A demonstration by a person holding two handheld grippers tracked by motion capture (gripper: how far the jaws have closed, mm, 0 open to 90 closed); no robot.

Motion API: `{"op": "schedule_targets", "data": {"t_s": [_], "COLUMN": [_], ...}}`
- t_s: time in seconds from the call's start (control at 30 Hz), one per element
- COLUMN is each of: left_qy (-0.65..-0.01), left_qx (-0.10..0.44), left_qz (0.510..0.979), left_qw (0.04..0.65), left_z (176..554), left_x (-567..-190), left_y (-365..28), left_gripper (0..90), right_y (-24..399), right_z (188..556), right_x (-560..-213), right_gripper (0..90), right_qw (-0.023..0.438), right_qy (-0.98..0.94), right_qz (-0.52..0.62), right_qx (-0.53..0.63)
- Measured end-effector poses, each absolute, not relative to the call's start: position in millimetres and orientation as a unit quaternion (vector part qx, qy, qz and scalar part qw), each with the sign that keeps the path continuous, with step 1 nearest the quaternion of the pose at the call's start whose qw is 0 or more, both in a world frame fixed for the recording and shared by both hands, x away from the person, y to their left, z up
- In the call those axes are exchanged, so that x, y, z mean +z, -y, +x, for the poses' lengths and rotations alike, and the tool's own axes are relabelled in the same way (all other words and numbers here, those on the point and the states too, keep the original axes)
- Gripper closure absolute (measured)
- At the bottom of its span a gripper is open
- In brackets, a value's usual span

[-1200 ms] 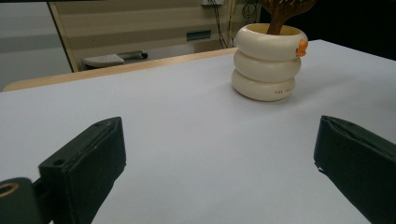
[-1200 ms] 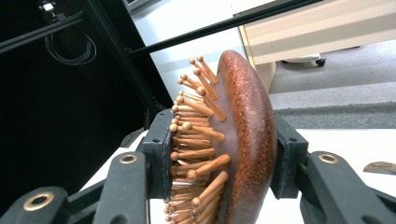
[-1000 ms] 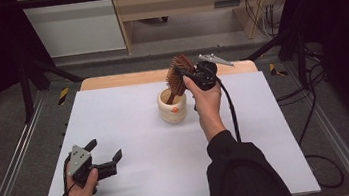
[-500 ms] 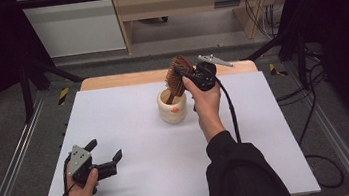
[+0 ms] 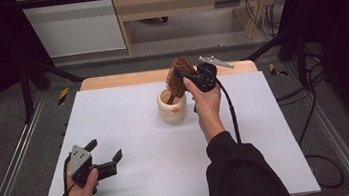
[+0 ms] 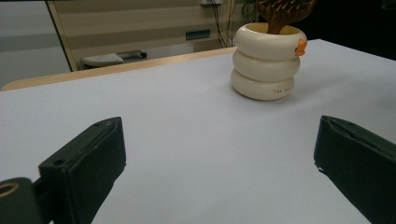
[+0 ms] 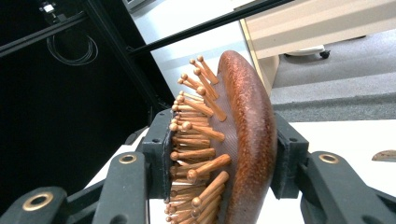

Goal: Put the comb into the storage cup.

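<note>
The right hand-held gripper [image 5: 191, 77] pinches the head of a wooden hairbrush [image 5: 179, 77], one pad on the peg bristles and the other on the smooth rounded back, as the right gripper view shows closely [image 7: 243, 140]. The brush stands tilted with its handle end down inside a cream, ring-stacked holder [image 5: 172, 107] that sits on the bench at about twelve o'clock from the centre of the white mat. Whether the brush is being set into the holder or lifted out cannot be told; the handle is inside the cup and the head is well above its rim.

If it is going in, the next move calls for easing the head down until the handle rests on the bottom, then spreading the jaws without tipping the light holder. If coming out, a straight lift is needed so the handle clears the rim.

The left hand-held gripper [image 5: 106, 162] rests at about seven o'clock on the bench, jaws spread wide and holding nothing, well apart from the holder.

The bench [image 5: 115, 125] carries a plain white mat with a strip of pale wood at its far edge. Beyond are grey floor, a light wooden cabinet, black frame posts and loose cables at the right.
</note>
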State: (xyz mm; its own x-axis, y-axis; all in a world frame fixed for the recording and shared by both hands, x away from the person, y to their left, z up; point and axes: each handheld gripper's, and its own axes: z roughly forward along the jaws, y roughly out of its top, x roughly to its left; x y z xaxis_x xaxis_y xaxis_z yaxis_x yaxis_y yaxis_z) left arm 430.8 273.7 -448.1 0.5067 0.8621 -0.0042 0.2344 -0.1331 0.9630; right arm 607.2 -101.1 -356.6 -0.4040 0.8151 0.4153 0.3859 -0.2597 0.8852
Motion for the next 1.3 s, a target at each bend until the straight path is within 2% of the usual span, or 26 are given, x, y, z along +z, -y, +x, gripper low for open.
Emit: {"op": "schedule_targets", "data": {"t_s": [1.3], "left_qy": [-0.398], "left_qx": [0.297], "left_qz": [0.691], "left_qw": [0.525], "left_z": [431.1], "left_x": [-448.5], "left_y": [-273.5], "left_gripper": [2.3], "right_y": [106.0], "right_z": [609.9], "right_x": [-366.6], "right_gripper": [51.1], "right_qw": [0.165], "right_qy": [-0.572], "right_qz": [0.528], "right_qx": [0.605]}}
